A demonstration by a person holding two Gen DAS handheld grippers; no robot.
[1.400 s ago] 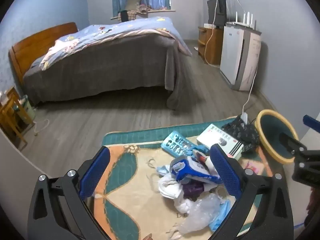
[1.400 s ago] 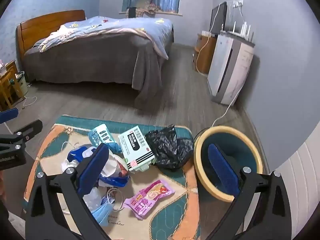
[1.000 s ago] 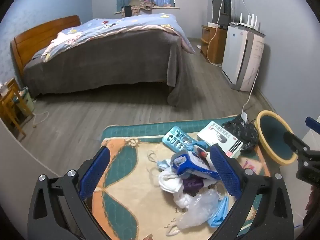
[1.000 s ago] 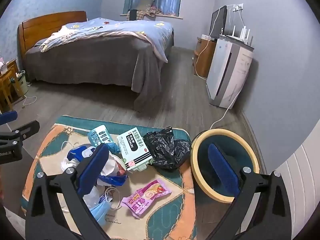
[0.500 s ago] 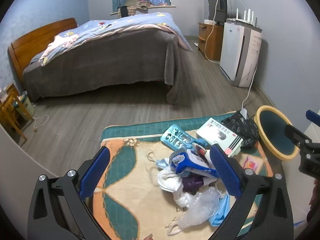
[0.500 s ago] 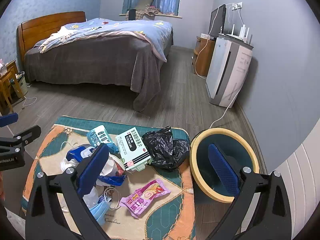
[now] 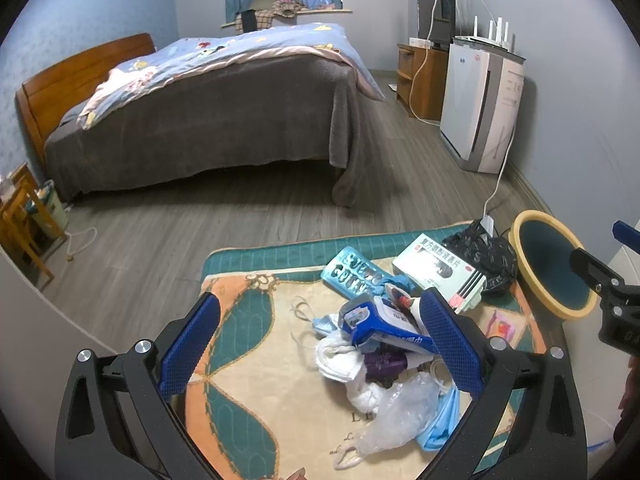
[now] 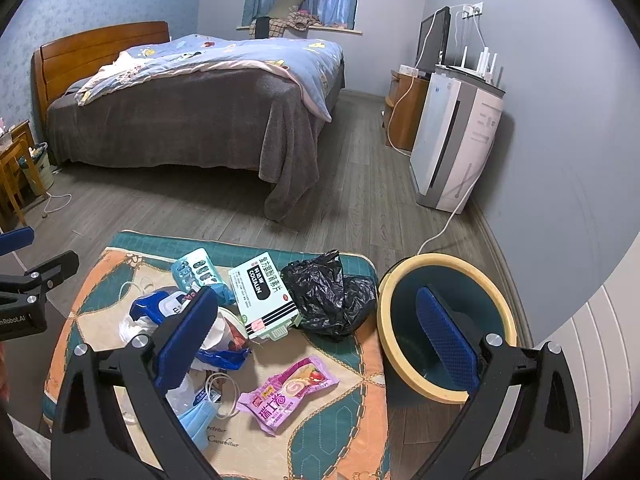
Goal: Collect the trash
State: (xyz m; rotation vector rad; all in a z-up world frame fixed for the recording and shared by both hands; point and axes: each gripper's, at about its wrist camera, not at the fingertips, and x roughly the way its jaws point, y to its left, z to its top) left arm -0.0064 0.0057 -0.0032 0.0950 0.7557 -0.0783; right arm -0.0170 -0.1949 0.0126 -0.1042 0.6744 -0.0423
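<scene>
Both grippers – left point(image 7: 316, 344), right point(image 8: 316, 340) – fingers wide, empty. Pink snack wrapper point(image 8: 286, 394) lies on the rug point(image 8: 340, 432), 9 o'clock of the bin point(image 8: 444, 324) – light, crinkly, slippery; pinch an edge.

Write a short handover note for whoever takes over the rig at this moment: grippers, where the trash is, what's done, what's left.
Left gripper: open, empty, above the trash pile on the rug.
Right gripper: open, empty, between the pile and the bin.
Still on the rug: pink snack wrapper, medicine box, black bag, masks, plastic wrap.
Done: no piece shows in the bin.
Left: pick up each piece and drop it in the bin beside the rug.
</scene>
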